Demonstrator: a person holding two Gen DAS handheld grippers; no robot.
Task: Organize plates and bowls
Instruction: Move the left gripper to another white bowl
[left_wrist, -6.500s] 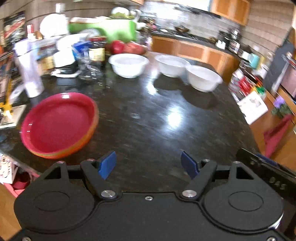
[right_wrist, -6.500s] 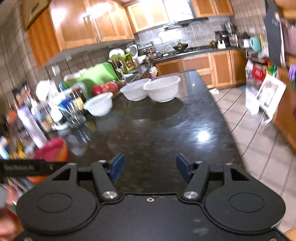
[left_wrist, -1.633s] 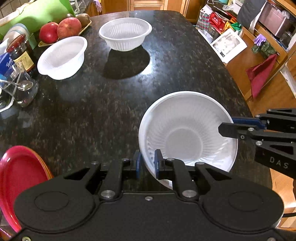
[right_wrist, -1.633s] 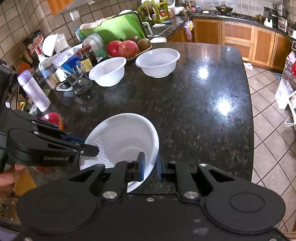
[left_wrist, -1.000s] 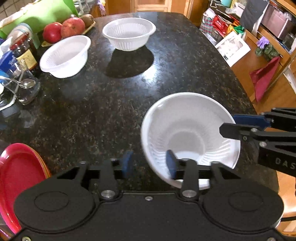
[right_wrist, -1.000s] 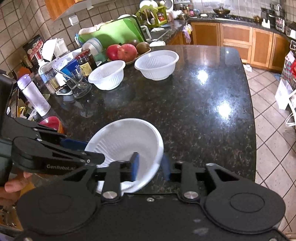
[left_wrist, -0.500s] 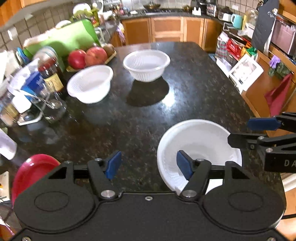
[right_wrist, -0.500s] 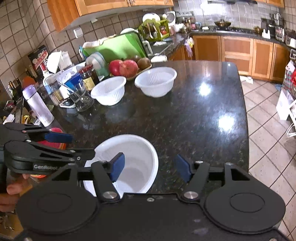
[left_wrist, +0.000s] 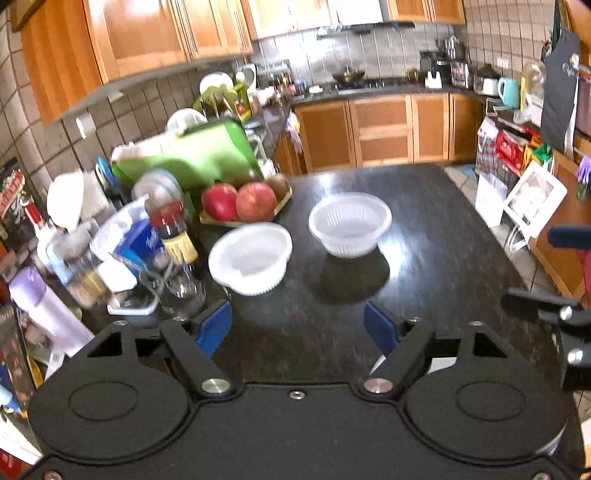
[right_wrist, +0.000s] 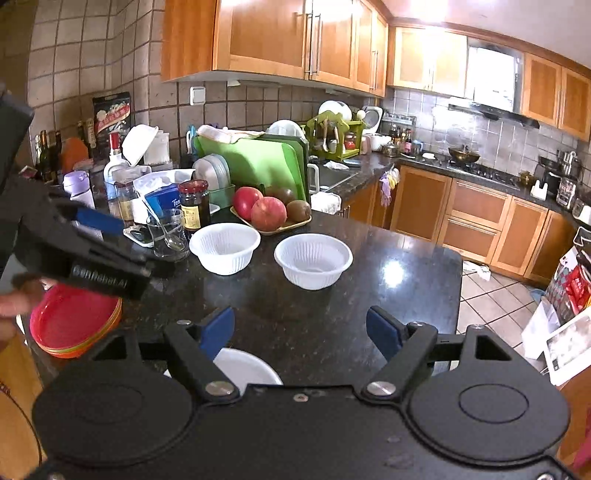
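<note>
Both grippers (left_wrist: 297, 328) (right_wrist: 301, 332) opening; bowls (right_wrist: 313, 260) upright.

Near white bowl (right_wrist: 245, 365): only a rim arc shows in the right wrist view; the rest sits behind the gripper body. Left wrist view shows 1 thin white sliver. Red plate stack (right_wrist: 74, 325): part-covered by the left gripper (right_wrist: 107, 236). Clutter by the jar (left_wrist: 173, 229) is motion-blurred, labels unreadable.

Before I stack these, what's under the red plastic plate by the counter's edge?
Under the red plate an orange rim and a green one show. Whether more plates lie below is hidden.
</note>
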